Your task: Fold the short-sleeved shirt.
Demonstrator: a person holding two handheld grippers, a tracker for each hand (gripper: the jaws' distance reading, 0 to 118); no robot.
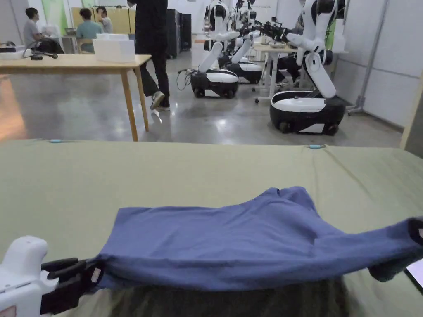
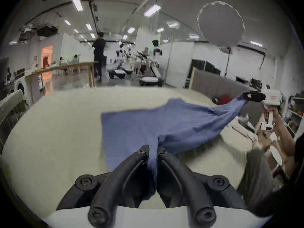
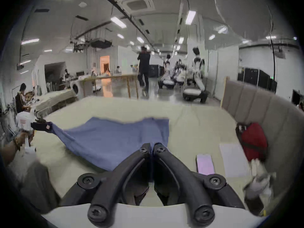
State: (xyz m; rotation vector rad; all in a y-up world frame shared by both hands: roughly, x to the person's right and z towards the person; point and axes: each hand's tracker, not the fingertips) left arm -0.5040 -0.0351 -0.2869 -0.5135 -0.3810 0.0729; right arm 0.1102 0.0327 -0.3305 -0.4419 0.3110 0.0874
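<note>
Both claws, left claw (image 2: 153, 151) and right claw (image 3: 151, 146), clamp the blue shirt's (image 1: 248, 243) near edge, lifted off the bed (image 1: 165, 177). You're mid-fold; next, carry it forward evenly.

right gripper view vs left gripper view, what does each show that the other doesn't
Right gripper view alone: a pink phone and a white sheet lying on the green cover, beside a red bag.

Left gripper view alone: a round grey diffuser on a stand.

Shared: the blue shirt, stretched above the green cover, with the left gripper and right gripper each shut on an end, and a person in dark clothes walking behind.
</note>
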